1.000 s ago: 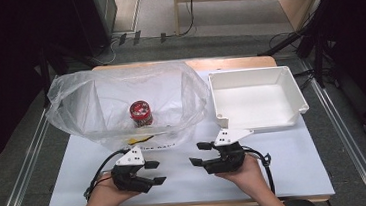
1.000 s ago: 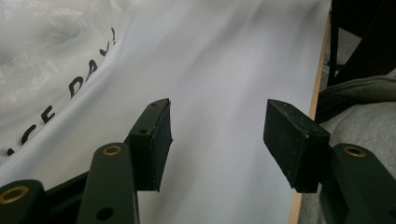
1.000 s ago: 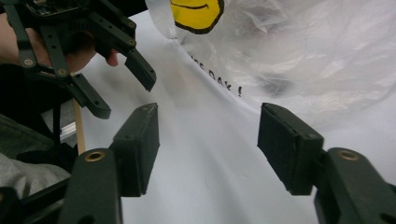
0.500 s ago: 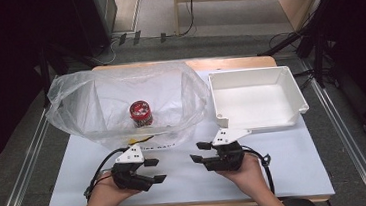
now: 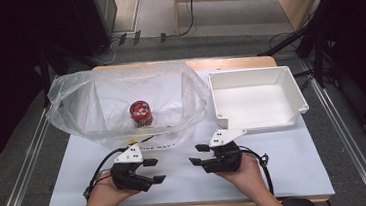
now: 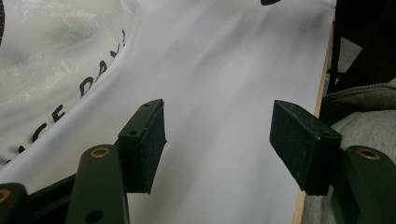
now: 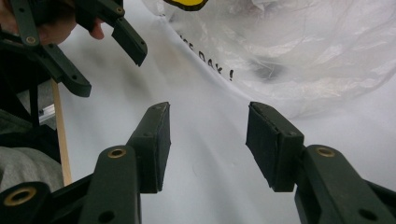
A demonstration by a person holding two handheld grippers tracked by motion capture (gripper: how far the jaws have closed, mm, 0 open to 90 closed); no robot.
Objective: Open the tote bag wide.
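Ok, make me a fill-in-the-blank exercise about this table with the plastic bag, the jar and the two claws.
1. The red-lidded jar stands inside the clear plastic ____.
2. The white rectangular plastic tray right of the clear plastic bag is ____.
3. The left claw and right claw both hold ____.

Missing words: bag; empty; nothing
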